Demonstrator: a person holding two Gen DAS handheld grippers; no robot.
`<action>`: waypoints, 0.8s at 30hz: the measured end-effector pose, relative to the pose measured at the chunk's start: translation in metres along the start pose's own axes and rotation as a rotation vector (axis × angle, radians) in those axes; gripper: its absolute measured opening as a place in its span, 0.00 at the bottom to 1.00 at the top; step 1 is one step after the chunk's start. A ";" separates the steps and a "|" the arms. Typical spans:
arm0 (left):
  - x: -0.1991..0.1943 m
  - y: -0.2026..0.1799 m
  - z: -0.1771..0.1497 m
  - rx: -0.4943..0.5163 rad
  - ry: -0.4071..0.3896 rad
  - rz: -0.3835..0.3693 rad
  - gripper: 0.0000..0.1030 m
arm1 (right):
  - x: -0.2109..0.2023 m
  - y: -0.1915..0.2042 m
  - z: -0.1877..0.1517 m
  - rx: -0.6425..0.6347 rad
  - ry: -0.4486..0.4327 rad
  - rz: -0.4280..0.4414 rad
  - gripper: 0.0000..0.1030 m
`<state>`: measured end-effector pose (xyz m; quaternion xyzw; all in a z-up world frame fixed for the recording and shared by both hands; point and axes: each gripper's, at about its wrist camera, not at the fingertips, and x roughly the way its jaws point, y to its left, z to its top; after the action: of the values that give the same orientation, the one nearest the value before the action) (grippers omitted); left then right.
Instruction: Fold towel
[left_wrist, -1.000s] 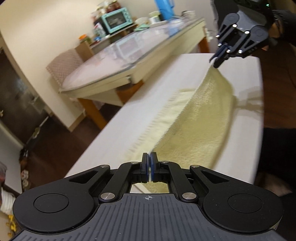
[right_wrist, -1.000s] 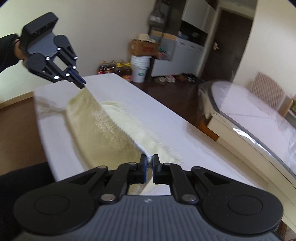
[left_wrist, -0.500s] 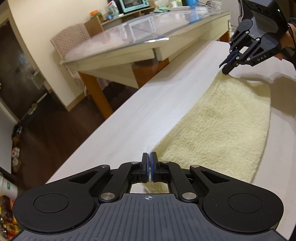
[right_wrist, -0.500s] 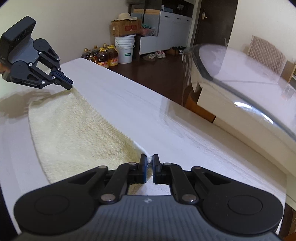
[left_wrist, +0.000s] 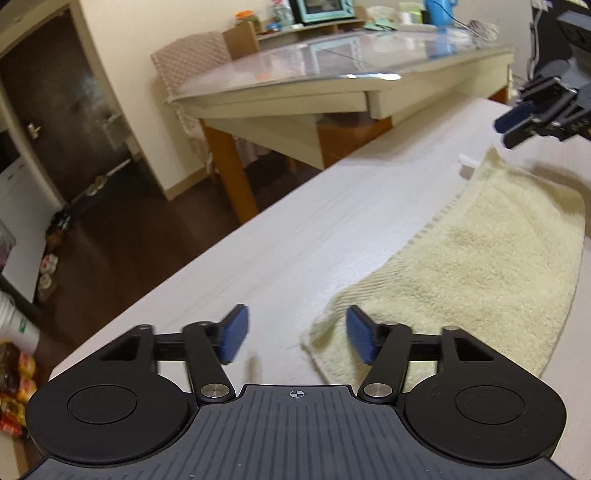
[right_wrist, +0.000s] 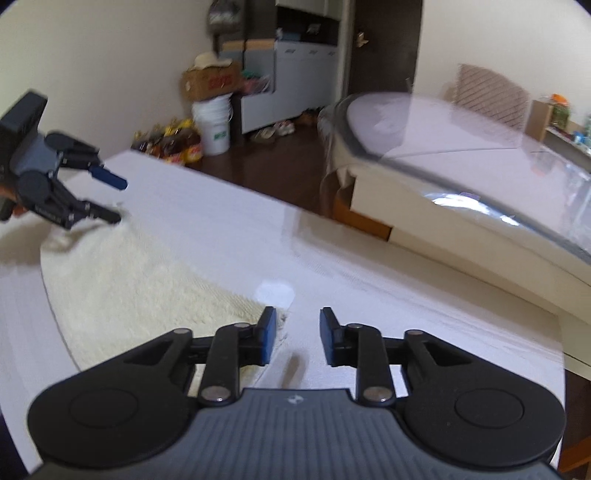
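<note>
Your left gripper (left_wrist: 295, 339) is opening, its blue pads apart with the towel's near corner between them, unpressed. Your right gripper (right_wrist: 293, 332) is opening too, nothing clamped. The pale yellow towel (left_wrist: 472, 266) lies flat on the white table (left_wrist: 295, 240), filling the frame's right side. At upper centre in the right wrist view, a white bucket (right_wrist: 214, 127) carries a cardboard box (right_wrist: 210, 83); its contents are unclear.

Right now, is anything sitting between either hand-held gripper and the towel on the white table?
Nothing visible. The towel lies flat on the white table. The left hand-held gripper and the right hand-held gripper are opening at its corners, with only bare tabletop beside them.
</note>
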<state>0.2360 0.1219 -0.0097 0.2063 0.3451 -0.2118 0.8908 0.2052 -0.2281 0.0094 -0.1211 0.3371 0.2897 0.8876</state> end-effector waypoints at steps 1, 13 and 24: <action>-0.003 0.004 -0.001 -0.021 -0.010 0.014 0.78 | -0.005 0.003 -0.001 0.005 -0.012 0.000 0.42; -0.029 0.035 -0.016 -0.130 -0.030 0.150 0.84 | -0.032 0.128 0.003 -0.168 -0.114 0.113 0.42; -0.058 0.044 -0.042 -0.172 -0.068 0.181 0.89 | 0.025 0.274 0.015 -0.458 -0.096 0.094 0.38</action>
<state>0.1976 0.1934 0.0125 0.1522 0.3117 -0.1069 0.9318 0.0645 0.0086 -0.0017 -0.2893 0.2253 0.4051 0.8375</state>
